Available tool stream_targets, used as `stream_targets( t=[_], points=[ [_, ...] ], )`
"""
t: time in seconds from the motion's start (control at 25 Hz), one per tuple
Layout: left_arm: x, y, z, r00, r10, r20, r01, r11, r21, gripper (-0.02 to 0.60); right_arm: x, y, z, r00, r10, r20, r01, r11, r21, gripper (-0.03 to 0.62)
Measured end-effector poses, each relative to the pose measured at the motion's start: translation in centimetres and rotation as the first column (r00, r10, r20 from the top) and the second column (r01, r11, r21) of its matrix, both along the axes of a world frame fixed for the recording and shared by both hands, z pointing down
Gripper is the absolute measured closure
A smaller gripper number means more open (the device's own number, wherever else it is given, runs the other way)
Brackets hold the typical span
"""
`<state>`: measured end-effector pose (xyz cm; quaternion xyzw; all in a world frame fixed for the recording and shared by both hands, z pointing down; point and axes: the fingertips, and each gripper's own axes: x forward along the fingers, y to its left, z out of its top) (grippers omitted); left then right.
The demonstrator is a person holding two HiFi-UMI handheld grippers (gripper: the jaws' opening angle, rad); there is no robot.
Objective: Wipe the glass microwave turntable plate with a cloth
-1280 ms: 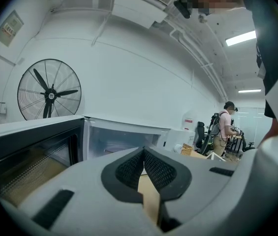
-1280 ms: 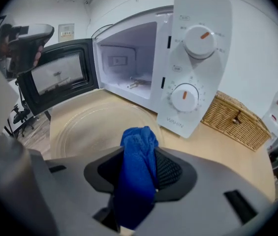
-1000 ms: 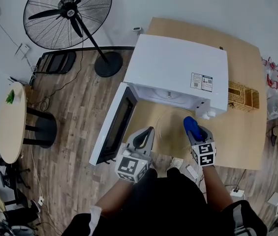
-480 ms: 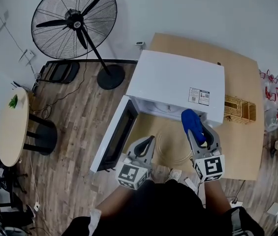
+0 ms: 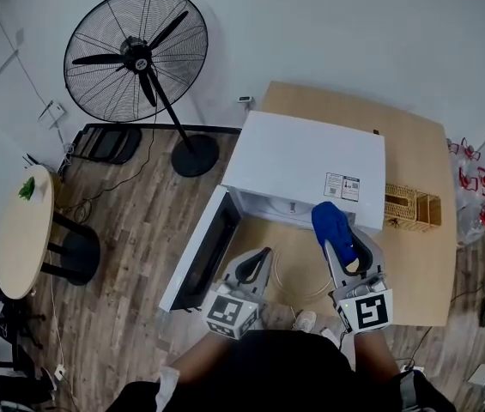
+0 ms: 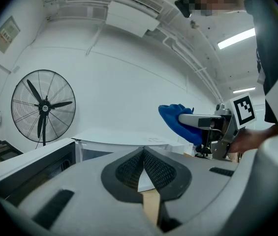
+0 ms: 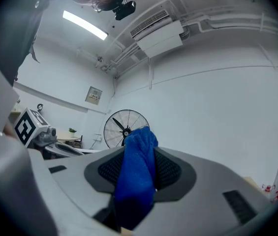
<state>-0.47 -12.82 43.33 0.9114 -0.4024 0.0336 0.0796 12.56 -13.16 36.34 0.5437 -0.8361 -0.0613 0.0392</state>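
The glass turntable plate (image 5: pixel 288 275) lies on the wooden table (image 5: pixel 414 264), in front of the white microwave (image 5: pixel 306 166), between my two grippers. My right gripper (image 5: pixel 330 221) hangs above the plate's far right side, shut on a blue cloth (image 5: pixel 331 223). In the right gripper view the cloth (image 7: pixel 138 166) fills the gap between the pads. My left gripper (image 5: pixel 263 252) is just left of the plate's rim, shut with nothing in it. The left gripper view shows its pads meeting at the tips (image 6: pixel 143 151), and the right gripper with the cloth (image 6: pixel 180 122) raised beyond them.
The microwave door (image 5: pixel 197 247) stands open to the left over the floor. A wicker basket (image 5: pixel 409 204) sits on the table right of the microwave. A large standing fan (image 5: pixel 135 58) and a round side table (image 5: pixel 19 230) are on the floor at left.
My right gripper has risen from the plate with the cloth and looms larger in the head view. The left gripper has barely moved. The head view has shifted a little.
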Motion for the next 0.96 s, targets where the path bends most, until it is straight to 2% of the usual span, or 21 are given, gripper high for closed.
stream_targets(
  t=[0.96],
  points=[
    [2.4,0.4,-1.5,1.0,0.012,-0.022,-0.011,0.999,0.033,0.58,0.7,1.0,-0.2,0.998,-0.034,0.054,0.032,0.999,0.028,0.446]
  ],
)
